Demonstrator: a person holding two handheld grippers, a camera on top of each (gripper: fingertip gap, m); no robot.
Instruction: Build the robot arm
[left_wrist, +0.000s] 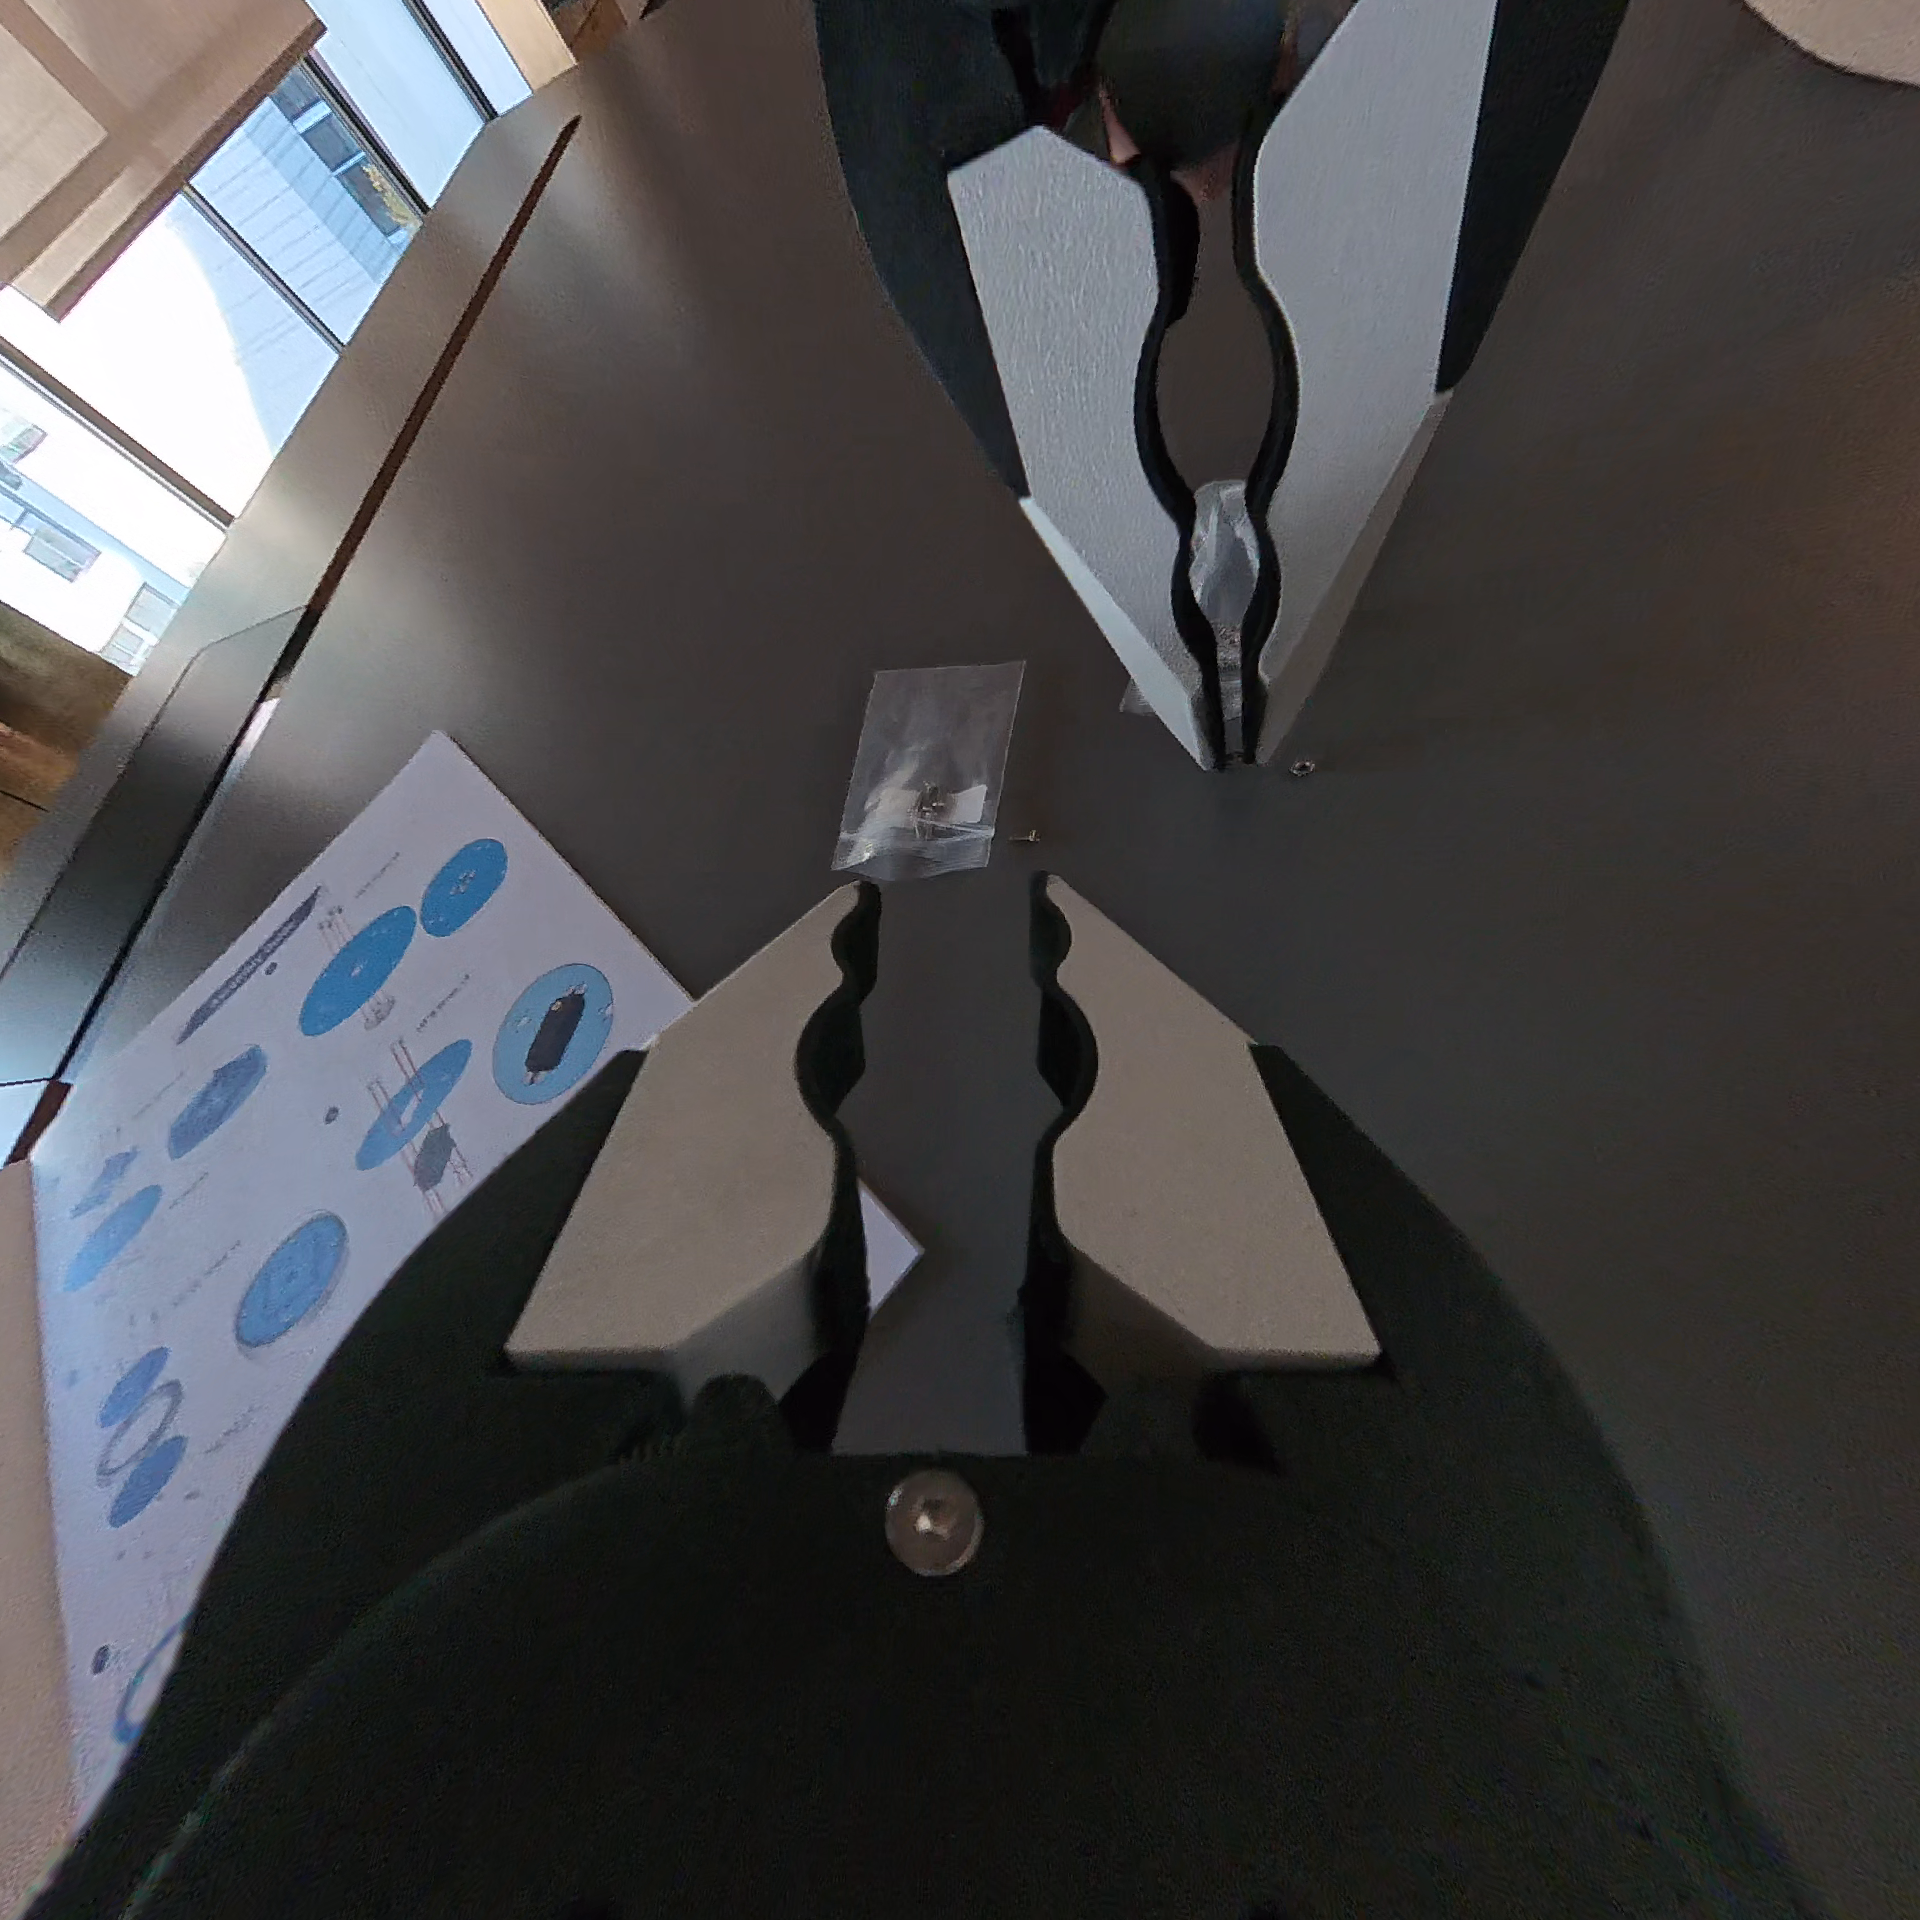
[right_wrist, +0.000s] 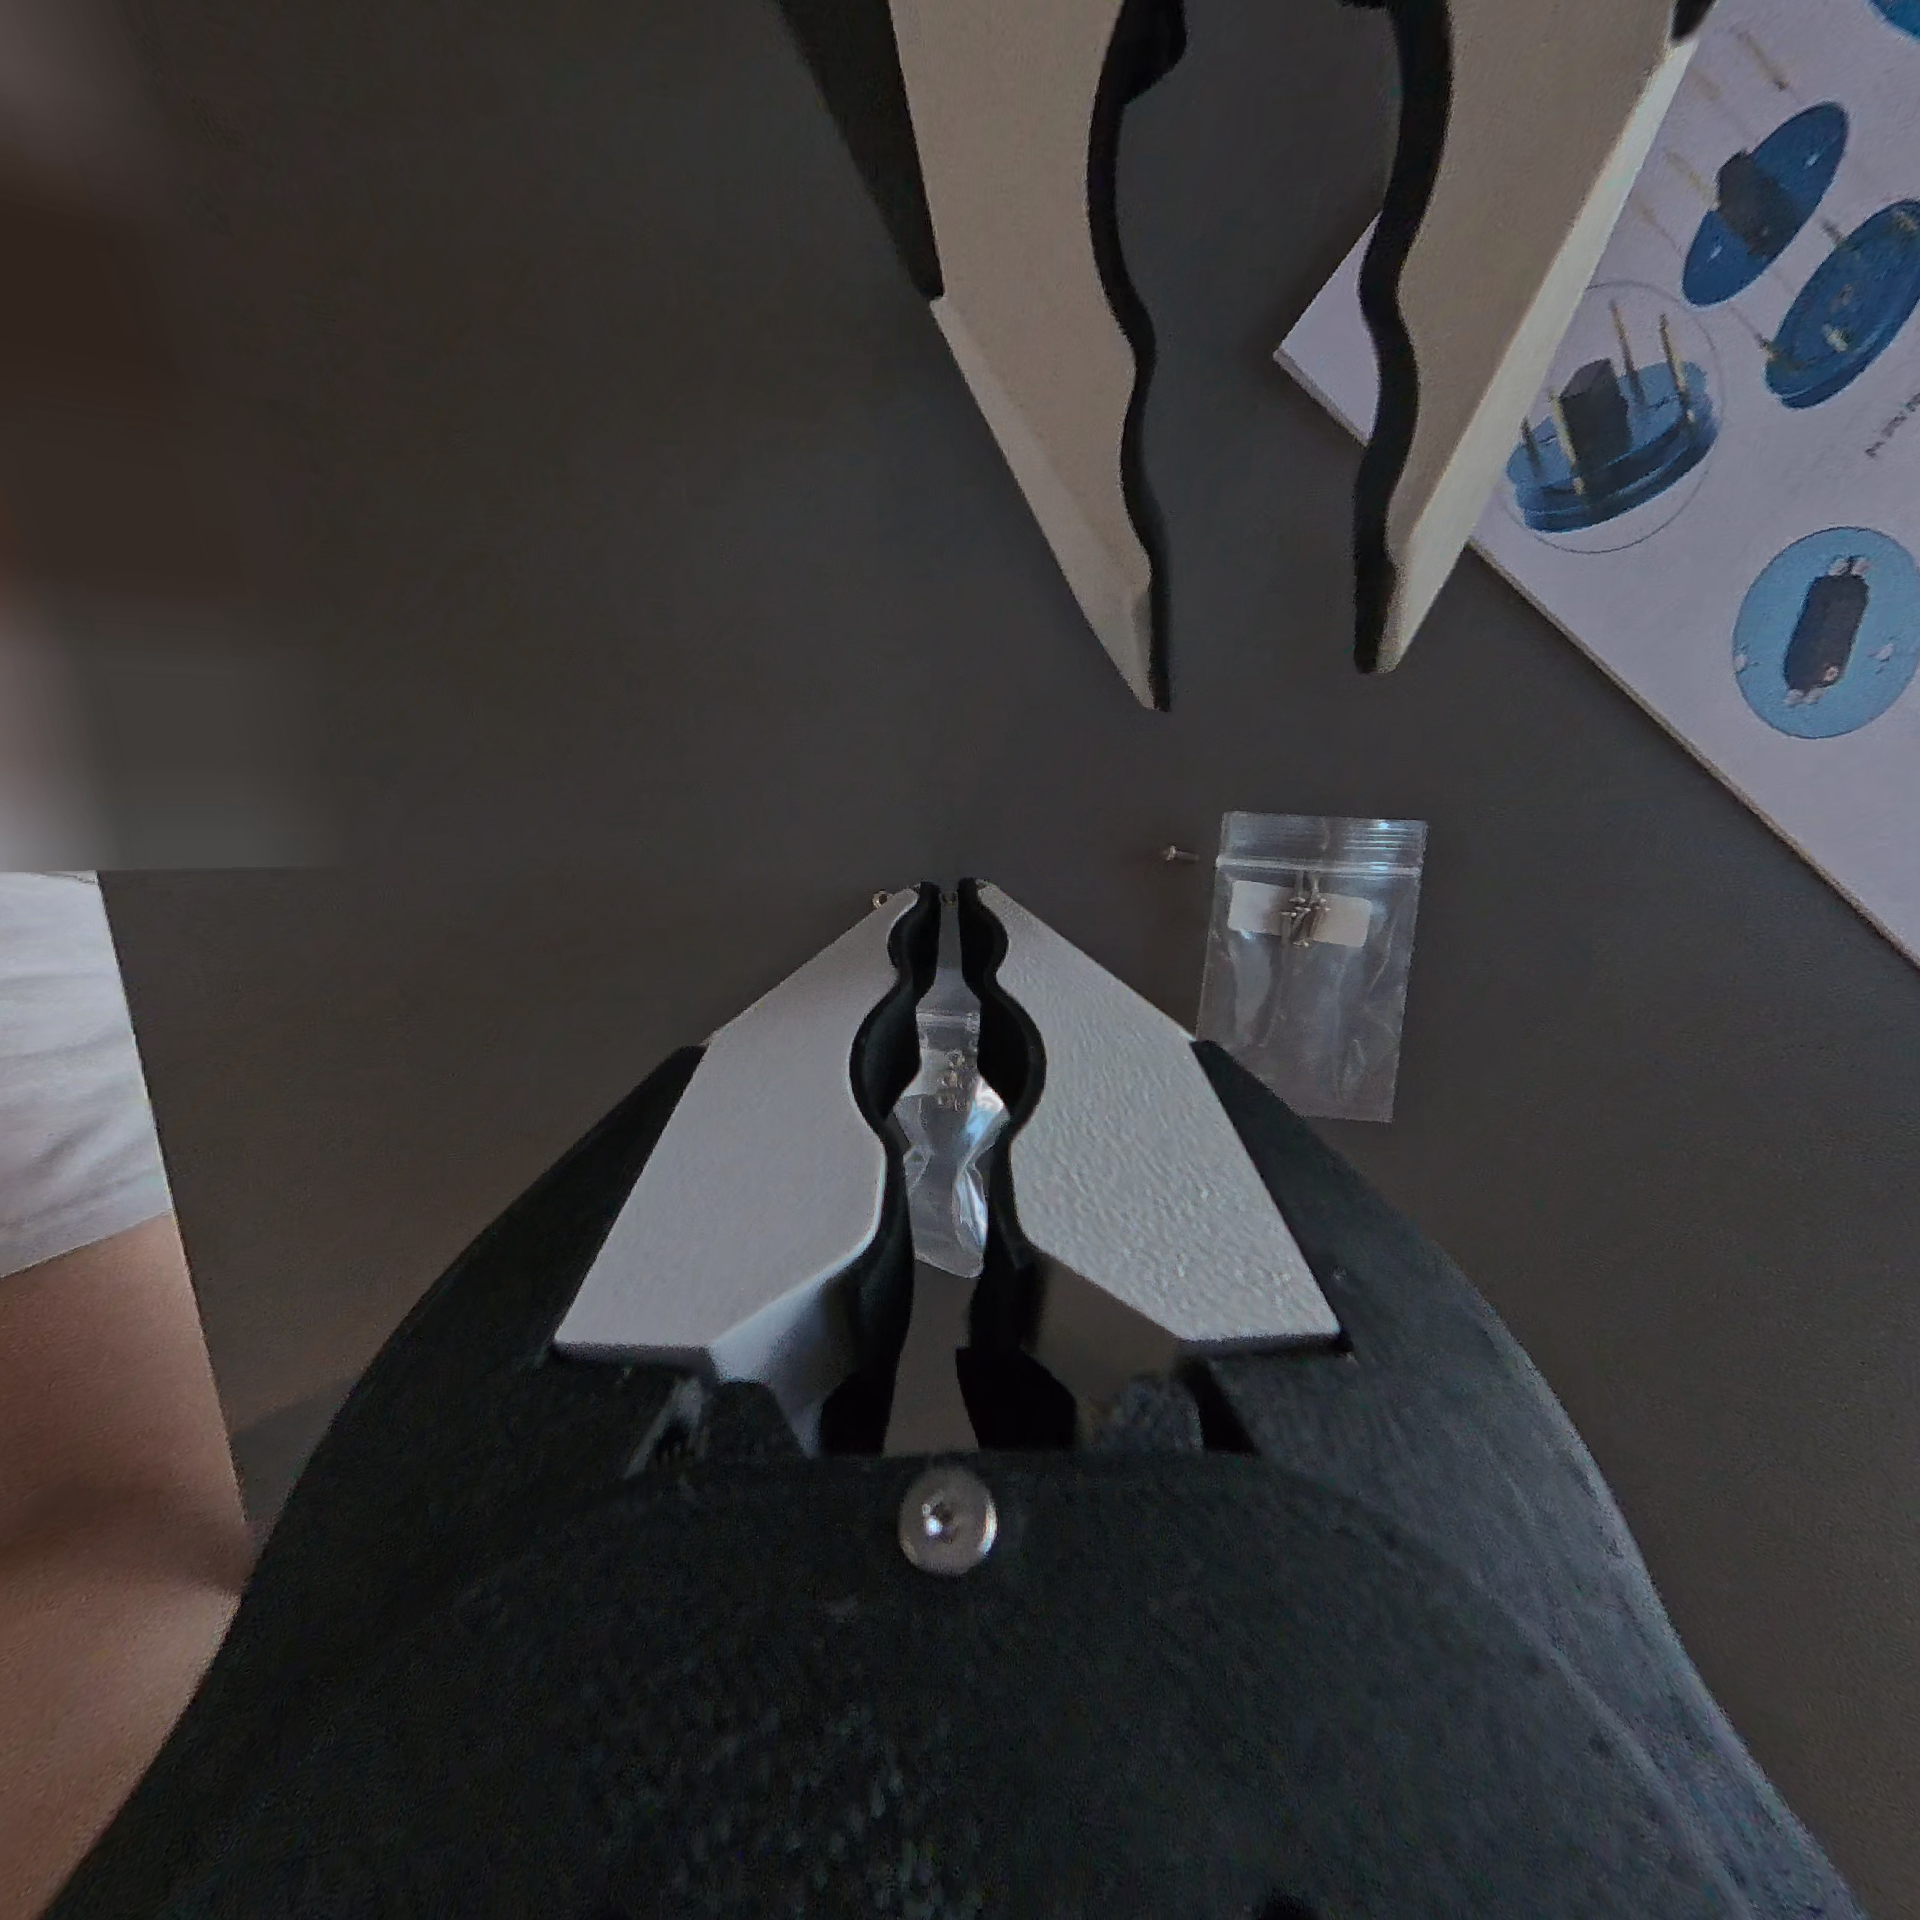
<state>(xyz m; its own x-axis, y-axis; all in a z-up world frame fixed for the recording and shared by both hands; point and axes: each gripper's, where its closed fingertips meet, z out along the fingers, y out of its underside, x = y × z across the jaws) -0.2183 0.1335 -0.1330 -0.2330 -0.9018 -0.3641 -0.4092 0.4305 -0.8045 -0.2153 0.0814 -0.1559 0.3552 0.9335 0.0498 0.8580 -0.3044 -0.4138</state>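
My right gripper (right_wrist: 950, 889) is shut on a small clear plastic bag (right_wrist: 948, 1153) with tiny metal parts in it, its tips down at the dark table (right_wrist: 520, 623). It also shows in the left wrist view (left_wrist: 1234, 756), with the crumpled bag (left_wrist: 1226, 561) between its jaws. My left gripper (left_wrist: 954, 885) is open and empty, just short of a second clear zip bag (left_wrist: 928, 771) of small screws that lies flat on the table (left_wrist: 623, 520). That bag also shows in the right wrist view (right_wrist: 1307, 966), with the left gripper (right_wrist: 1262, 681) above it.
A loose screw (left_wrist: 1027, 832) lies beside the flat bag, and a small nut (left_wrist: 1296, 768) lies by the right gripper's tips. A white instruction sheet (left_wrist: 260, 1143) with blue drawings lies to the left. A person's arm (right_wrist: 94, 1403) is at the table edge. Windows (left_wrist: 156, 364) are beyond.
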